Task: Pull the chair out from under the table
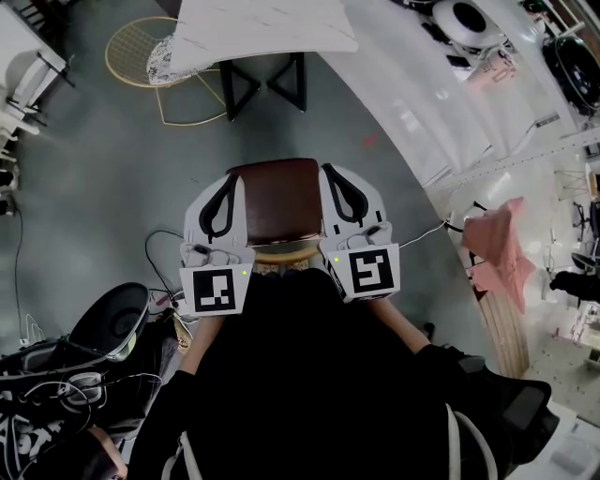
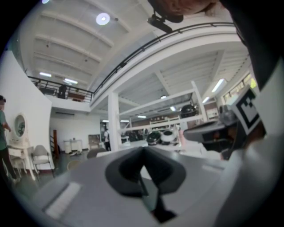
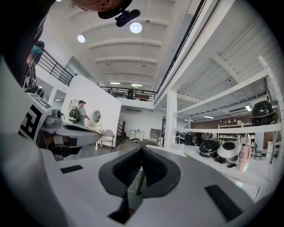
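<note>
Flanking the brown chair with left gripper and right gripper, fingers pressed together on nothing, clear of the desk.

The left gripper had its pale grey jaws, lined with dark pads, pressed together, pointing level into a big white hall. Beyond them rose a square white column. A round ceiling lamp glowed above, and a grey folding chair stood at left.
</note>
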